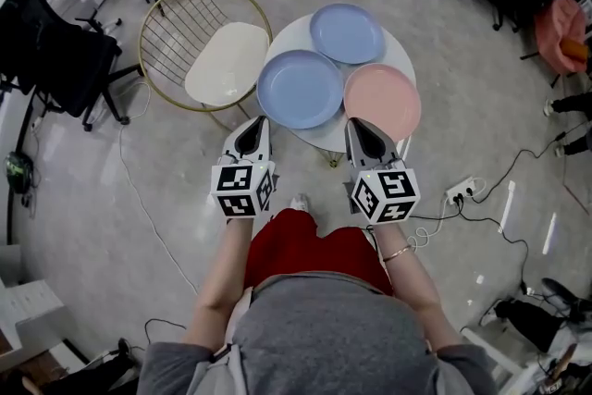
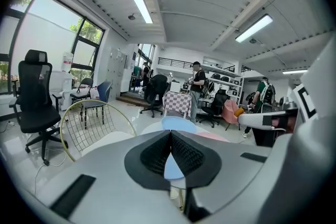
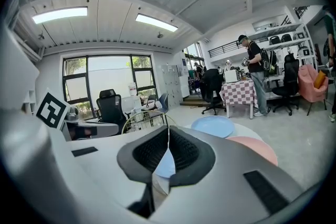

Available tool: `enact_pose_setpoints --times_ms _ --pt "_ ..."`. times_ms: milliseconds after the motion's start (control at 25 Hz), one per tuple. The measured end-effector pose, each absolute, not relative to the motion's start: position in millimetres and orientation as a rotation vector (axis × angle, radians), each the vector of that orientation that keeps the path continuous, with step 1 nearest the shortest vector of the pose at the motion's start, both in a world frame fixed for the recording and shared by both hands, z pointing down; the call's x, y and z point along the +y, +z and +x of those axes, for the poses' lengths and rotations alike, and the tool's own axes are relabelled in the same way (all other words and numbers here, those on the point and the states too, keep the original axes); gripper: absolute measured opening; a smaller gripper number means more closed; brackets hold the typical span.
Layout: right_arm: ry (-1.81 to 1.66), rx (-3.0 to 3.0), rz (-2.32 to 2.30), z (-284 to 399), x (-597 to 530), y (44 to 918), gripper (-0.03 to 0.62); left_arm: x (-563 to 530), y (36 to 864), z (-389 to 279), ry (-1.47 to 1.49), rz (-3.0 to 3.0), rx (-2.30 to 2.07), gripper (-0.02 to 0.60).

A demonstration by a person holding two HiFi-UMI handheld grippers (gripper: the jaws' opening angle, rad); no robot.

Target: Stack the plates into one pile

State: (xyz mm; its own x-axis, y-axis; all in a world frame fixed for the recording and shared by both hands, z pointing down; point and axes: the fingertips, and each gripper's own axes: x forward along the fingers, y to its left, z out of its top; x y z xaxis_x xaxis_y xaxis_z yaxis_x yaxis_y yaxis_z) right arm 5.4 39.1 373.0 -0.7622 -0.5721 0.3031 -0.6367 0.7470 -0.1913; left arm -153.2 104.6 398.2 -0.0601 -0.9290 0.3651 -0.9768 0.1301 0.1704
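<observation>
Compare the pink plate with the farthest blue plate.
The pink plate is salmon pink; the farthest blue plate is pale blue. The pink plate lies near right, ahead of the right gripper; the farthest blue plate lies at the far edge. Both are round, empty, flat on the white table.

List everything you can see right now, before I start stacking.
blue plates: 2, blue, flat on table, one nearer, one farther
pink plate: 1, pink, on table, right of nearer blue one
table: 1, white, round, centre
chair: 1, gold wire frame, cream seat, left of table
office chair: 1, black, far left
power strip: 1, white, floor at right
left gripper: 1, grey, shut, empty, at table's near edge
right gripper: 1, grey, shut, empty, at table's near edge
</observation>
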Motion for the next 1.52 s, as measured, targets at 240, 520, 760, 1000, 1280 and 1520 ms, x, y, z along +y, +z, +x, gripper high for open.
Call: enact_pose_setpoints --times_ms 240,520,760,1000,1280,1520 --pt "0.405 -2.697 0.948 -5.7 27.9 379.5 0.029 98.1 397.8 -165.5 0.177 1.832 -2.043 0.015" --pt "0.368 -2.665 0.905 -8.1 10.0 386.6 0.03 92.8 406.4 -171.6 0.176 1.785 -2.055 0.015" --pt "0.347 -2.636 0.875 -19.4 -20.0 395.5 0.029 79.2 418.0 -183.2 0.196 1.738 -2.058 0.015" --pt "0.33 -2.6 0.82 -36.2 -56.6 405.1 0.03 56.3 428.1 -201.9 0.206 1.664 -2.073 0.015" --pt "0.314 -2.54 0.737 -55.0 -91.5 432.4 0.03 35.0 452.7 -220.0 0.242 1.566 -2.08 0.015" --pt "0.289 -2.459 0.691 -62.2 -120.0 463.7 0.031 23.3 479.0 -227.9 0.315 1.498 -2.058 0.015"
